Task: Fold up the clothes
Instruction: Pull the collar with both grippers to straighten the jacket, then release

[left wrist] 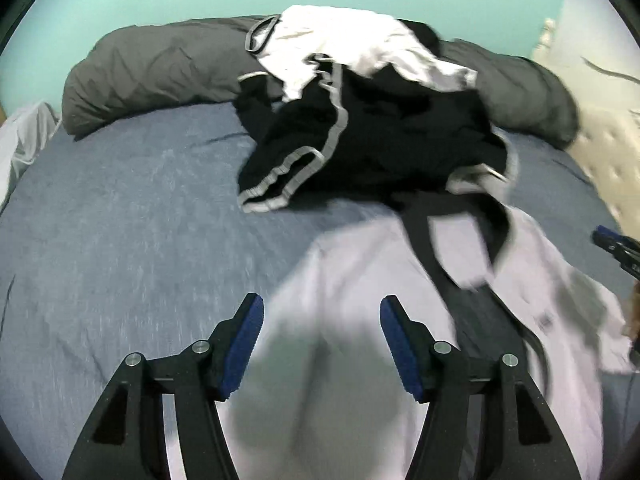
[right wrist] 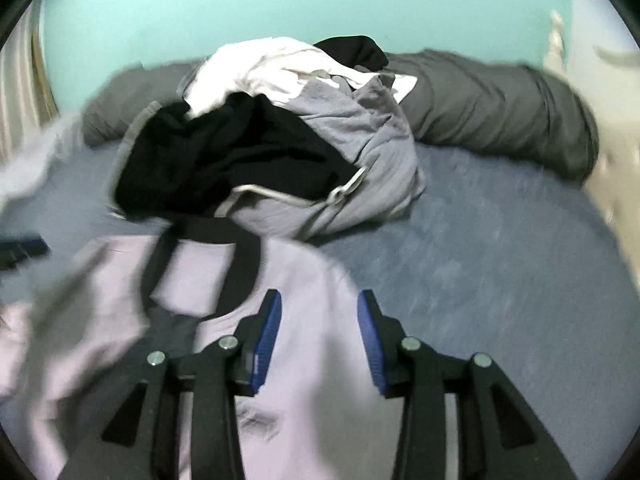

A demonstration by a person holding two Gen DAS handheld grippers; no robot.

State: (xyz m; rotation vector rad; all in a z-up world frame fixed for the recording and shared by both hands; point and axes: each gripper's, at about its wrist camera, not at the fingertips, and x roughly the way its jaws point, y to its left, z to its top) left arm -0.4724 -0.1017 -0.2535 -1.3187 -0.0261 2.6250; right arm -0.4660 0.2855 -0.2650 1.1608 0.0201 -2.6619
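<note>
A pale lilac shirt [left wrist: 360,264] with a black neck band lies blurred on the blue-grey bed sheet [left wrist: 120,220]. My left gripper [left wrist: 322,302] hangs over it, its blue pads wide apart and not pressing on any cloth. In the right wrist view the same shirt [right wrist: 308,272] lies under my right gripper [right wrist: 320,296], whose pads also stand apart with nothing pinched. Each gripper shows at the edge of the other's view: the right gripper [left wrist: 616,248] and the left gripper [right wrist: 20,250]. Behind the shirt is a heap: black shorts [left wrist: 360,132] with grey trim, a white garment [left wrist: 340,40] and a grey garment [right wrist: 372,152].
A rolled dark grey duvet [left wrist: 160,68] runs along the far side of the bed against a teal wall. A cream tufted headboard [left wrist: 600,152] stands at the right. Pale cloth [left wrist: 24,136] hangs at the left edge.
</note>
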